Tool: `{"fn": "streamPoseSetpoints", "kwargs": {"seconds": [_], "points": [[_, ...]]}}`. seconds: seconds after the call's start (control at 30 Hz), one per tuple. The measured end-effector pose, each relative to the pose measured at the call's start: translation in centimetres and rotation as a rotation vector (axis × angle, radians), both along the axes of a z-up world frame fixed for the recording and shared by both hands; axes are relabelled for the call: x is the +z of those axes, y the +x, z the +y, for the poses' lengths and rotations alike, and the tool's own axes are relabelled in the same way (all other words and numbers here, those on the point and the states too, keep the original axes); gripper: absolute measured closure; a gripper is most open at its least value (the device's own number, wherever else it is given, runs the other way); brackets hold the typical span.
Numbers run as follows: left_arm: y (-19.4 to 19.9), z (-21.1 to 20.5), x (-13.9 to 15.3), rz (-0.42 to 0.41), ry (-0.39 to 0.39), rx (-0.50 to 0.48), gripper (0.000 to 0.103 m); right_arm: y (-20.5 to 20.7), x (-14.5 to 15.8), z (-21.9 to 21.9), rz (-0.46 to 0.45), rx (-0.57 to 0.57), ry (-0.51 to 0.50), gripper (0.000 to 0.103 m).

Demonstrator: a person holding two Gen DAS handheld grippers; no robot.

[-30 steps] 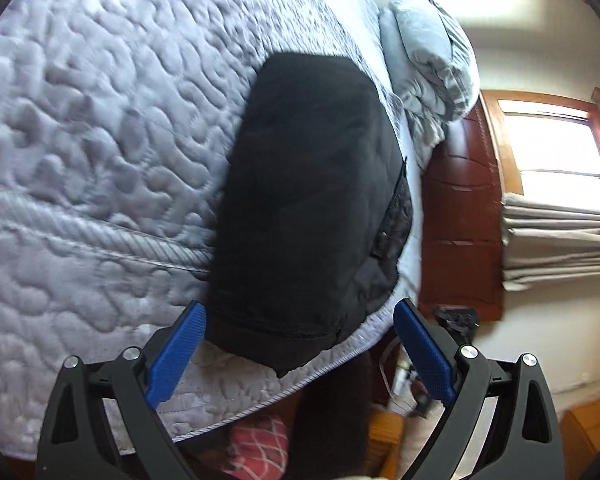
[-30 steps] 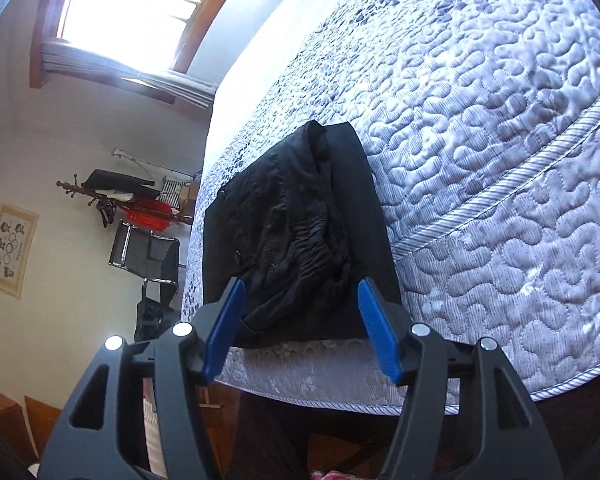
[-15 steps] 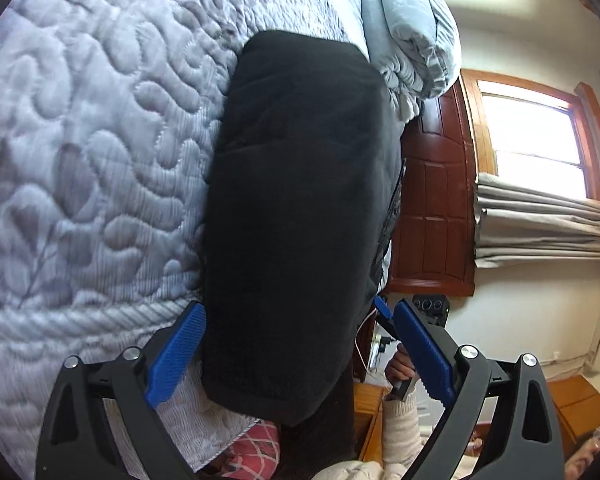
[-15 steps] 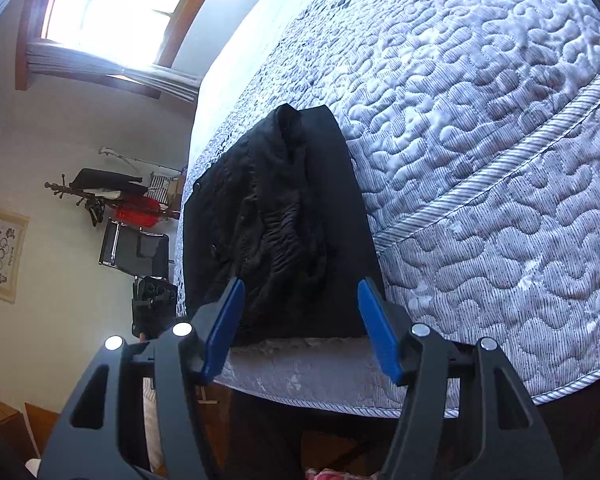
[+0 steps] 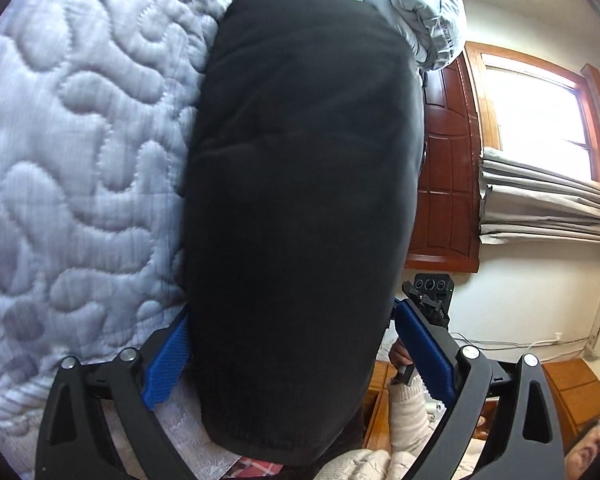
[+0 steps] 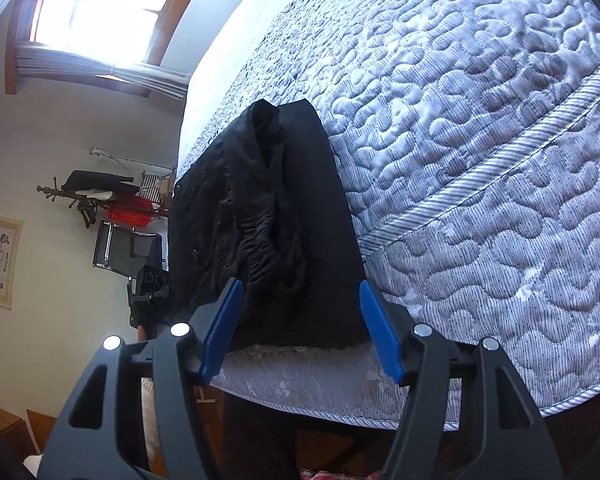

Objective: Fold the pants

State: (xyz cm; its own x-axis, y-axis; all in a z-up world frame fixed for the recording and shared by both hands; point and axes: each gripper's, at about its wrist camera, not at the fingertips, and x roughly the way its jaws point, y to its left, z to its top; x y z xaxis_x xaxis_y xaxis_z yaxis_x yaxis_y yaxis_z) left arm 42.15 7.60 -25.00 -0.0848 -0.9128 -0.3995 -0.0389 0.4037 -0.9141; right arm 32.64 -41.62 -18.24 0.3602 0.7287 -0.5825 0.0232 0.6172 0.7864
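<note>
Black folded pants point(image 5: 300, 184) lie along the edge of a quilted grey mattress point(image 5: 79, 140). My left gripper point(image 5: 291, 312) is open, and the smooth near end of the pants sits between its blue fingers point(image 5: 167, 360), hiding part of the left one. In the right wrist view the rumpled waist end of the pants point(image 6: 267, 216) reaches to the mattress edge point(image 6: 300, 384). My right gripper point(image 6: 300, 282) is open around that end, its pads apart from the cloth. Each view shows the other gripper small beyond the pants.
Folded pale bedding point(image 5: 420, 12) lies beyond the pants. A wooden door point(image 5: 448, 160) and a curtained window point(image 5: 540, 120) stand past the bed. A coat rack point(image 6: 99, 196) and a chair point(image 6: 123, 248) stand by the wall. A white sleeve point(image 5: 404, 404) shows low down.
My left gripper has moved in low over the pants, which now fill its view with their end between the fingers. The right gripper has come slightly closer to the waist end.
</note>
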Motion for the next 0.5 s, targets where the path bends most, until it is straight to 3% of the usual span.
{"fn": "streamPoseSetpoints", "kwargs": {"seconds": [0.13, 0.27, 0.4, 0.5], "points": [[0.3, -1.5, 0.1, 0.004, 0.042, -0.03, 0.004, 0.5, -0.7, 0.0, 0.012, -0.003, -0.005, 0.038], [-0.2, -3.5, 1.5, -0.029, 0.127, -0.079, 0.004, 1.4, -1.2, -0.5, 0.007, -0.003, 0.025, 0.027], [-1.0, -4.0, 0.9, 0.025, 0.1, -0.073, 0.004, 3.0, -2.2, -1.4, 0.024, 0.012, 0.103, 0.021], [-1.7, -4.3, 0.8, 0.018, 0.111, -0.064, 0.004, 4.3, -3.0, -1.9, 0.045, 0.029, 0.115, 0.017]]}}
